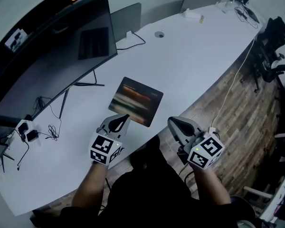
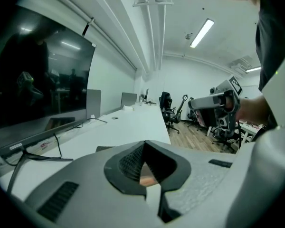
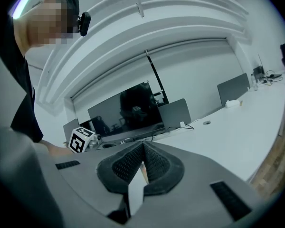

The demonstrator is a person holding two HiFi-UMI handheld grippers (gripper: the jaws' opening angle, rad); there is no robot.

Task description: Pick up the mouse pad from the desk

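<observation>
Barely started. Mouse pad flat on the bench, just ahead of the left gripper, right gripper close by. Both sets of fingers closed, holding nothing. Grabbing and lifting left to do.

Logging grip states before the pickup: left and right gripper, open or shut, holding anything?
Left gripper: closed, empty.
Right gripper: closed, empty.

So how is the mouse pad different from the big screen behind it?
The mouse pad lies flat; the monitor stands upright. The mouse pad is small; the monitor is far wider and curved. The mouse pad shows streaky colours; the monitor is dark and blank. Both sit on the white desk.
</observation>
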